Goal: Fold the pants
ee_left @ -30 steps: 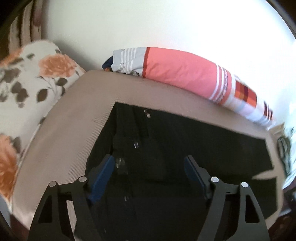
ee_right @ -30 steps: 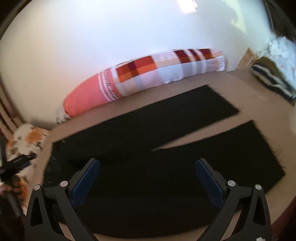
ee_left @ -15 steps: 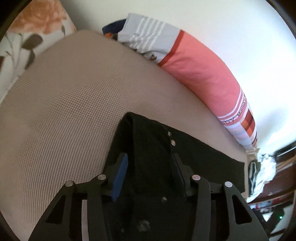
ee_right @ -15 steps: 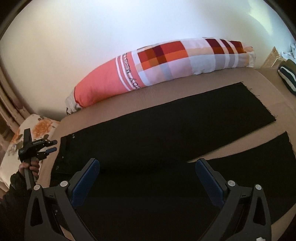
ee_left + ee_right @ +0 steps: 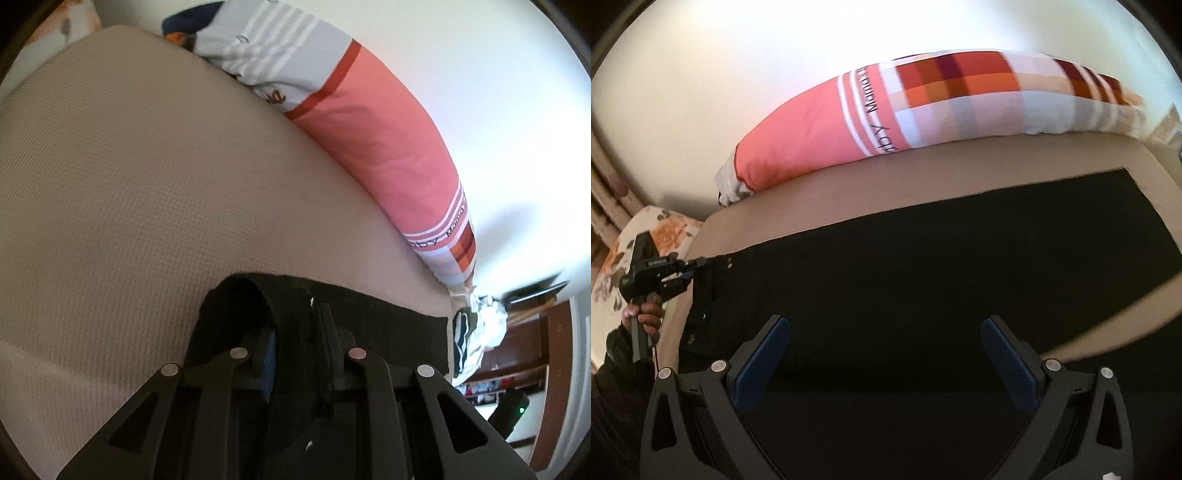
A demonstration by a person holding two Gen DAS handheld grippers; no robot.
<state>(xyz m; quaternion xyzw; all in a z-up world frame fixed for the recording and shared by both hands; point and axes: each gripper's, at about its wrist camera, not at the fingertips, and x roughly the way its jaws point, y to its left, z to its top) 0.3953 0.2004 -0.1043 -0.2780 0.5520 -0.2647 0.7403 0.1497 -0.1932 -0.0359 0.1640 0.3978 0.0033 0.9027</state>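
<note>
Black pants [image 5: 923,266] lie flat on a beige bed [image 5: 849,192], waistband at the left and legs running right. In the left wrist view, my left gripper [image 5: 295,325] sits at the waistband's far corner. Its jaws are closing, and a raised fold of the pants [image 5: 388,332] is pinched between the pads. The right wrist view shows that left gripper [image 5: 696,264] at the waistband edge, held by a hand [image 5: 646,314]. My right gripper [image 5: 886,325] hangs open just above the middle of the pants, with nothing between its fingers.
A long pink and checked bolster pillow [image 5: 923,110] lies along the white wall behind the pants. A floral pillow [image 5: 665,229] sits at the bed's left end. Crumpled clothes [image 5: 476,332] lie past the bed's right end.
The left gripper has come down onto the waistband's far corner and its jaws have narrowed around the fabric. The right gripper has shifted left along the pants and lower, still open.
</note>
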